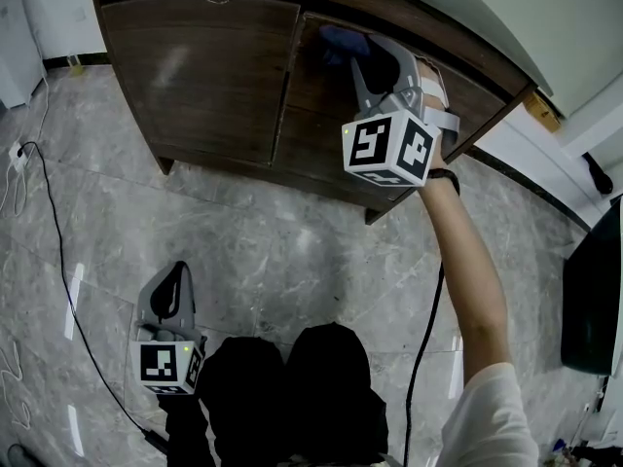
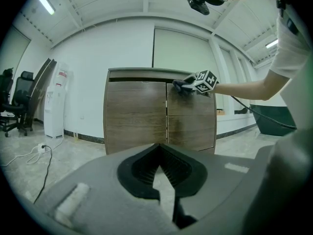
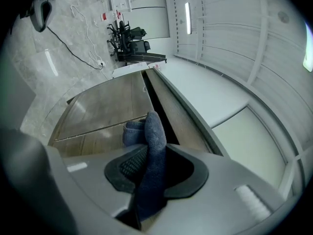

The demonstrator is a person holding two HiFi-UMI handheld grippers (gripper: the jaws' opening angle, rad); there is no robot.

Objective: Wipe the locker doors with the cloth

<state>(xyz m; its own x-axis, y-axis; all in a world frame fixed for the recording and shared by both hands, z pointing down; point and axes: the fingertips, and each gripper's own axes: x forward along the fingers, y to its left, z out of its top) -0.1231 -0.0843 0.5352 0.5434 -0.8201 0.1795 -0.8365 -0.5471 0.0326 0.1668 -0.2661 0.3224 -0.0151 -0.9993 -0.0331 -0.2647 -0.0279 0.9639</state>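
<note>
Two jaws of your right gripper point(image 3: 154, 153) clamp a blue cloth point(image 3: 150, 126), which sticks out past the tips in a folded wad. The wad rests against the top part of the right locker door point(image 1: 316, 115), close to the seam with the left door point(image 1: 195, 76). Your left gripper point(image 2: 159, 147) hangs low at your side, well away from the locker. Its jaws are closed tip to tip with nothing between them, above the grey marble floor point(image 1: 292, 251).
</note>
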